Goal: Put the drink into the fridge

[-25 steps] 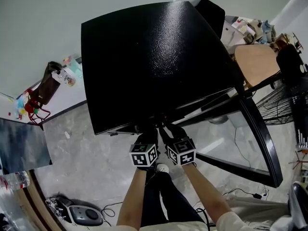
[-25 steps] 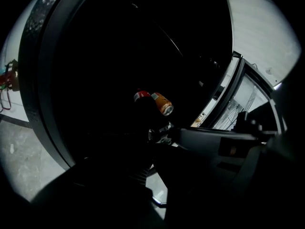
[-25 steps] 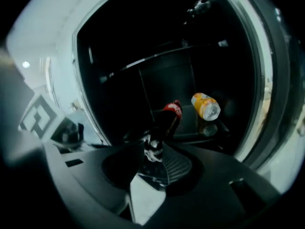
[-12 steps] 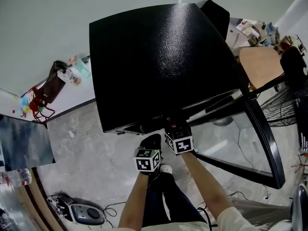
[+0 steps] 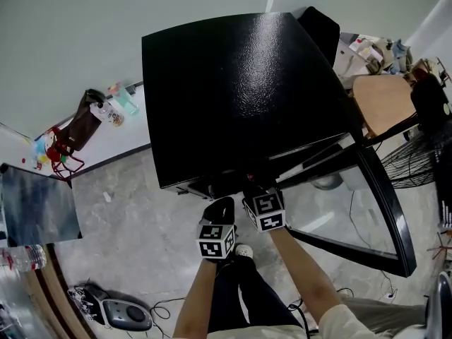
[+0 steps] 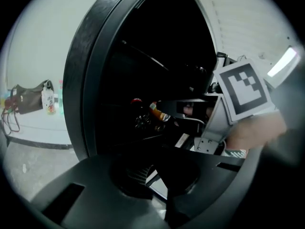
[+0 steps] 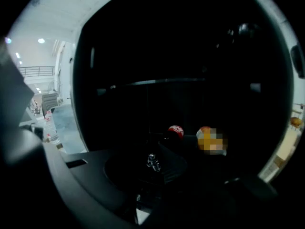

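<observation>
The black fridge (image 5: pixel 240 90) stands in front of me with its glass door (image 5: pixel 353 210) swung open to the right. Inside, on a dark shelf, are a red-capped drink (image 7: pixel 175 130) and an orange one (image 7: pixel 205 133); the left gripper view shows the red cap (image 6: pixel 137 101) too. My right gripper (image 5: pixel 256 189) reaches under the fridge's top edge. Its jaws have just been closing, and in the dark I make out nothing between them. The left gripper (image 5: pixel 219 205) hangs lower and further back, fingers (image 6: pixel 138 173) together and empty.
A dark bag (image 5: pixel 74 129) leans on the wall at left. A water bottle (image 5: pixel 21 258) and a grey device with cables (image 5: pixel 120 315) lie on the floor at lower left. A wooden table (image 5: pixel 381 97) stands behind the open door.
The left gripper has drawn back from the fridge opening toward me. The right gripper went further in and has since come back slightly. The view has shifted a little left.
</observation>
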A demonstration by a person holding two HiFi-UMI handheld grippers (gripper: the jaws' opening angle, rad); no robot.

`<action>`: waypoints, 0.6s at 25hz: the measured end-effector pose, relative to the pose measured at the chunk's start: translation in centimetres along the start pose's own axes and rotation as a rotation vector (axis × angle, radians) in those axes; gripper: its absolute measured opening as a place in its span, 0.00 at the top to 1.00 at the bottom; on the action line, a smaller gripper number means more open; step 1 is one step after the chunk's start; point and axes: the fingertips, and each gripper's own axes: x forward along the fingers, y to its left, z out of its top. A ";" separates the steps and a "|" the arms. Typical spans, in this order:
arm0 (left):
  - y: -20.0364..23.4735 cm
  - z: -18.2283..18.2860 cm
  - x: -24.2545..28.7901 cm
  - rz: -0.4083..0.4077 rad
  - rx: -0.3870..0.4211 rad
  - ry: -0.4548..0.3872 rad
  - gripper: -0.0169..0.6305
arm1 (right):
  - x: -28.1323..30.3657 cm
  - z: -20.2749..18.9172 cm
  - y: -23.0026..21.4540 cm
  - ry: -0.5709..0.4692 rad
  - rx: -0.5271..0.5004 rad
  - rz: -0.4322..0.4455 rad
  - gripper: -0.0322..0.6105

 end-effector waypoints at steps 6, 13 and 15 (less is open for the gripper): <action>-2.8 7.0 -3.6 0.024 0.138 -0.160 0.97 | -7.2 5.4 0.5 -0.166 0.068 -0.032 0.88; -6.9 15.9 -10.8 0.085 0.256 -0.376 0.97 | -16.9 11.7 0.3 -0.304 0.079 -0.111 0.92; -7.8 17.8 -13.1 0.110 0.269 -0.421 0.97 | -19.0 13.2 0.4 -0.337 0.097 -0.124 0.92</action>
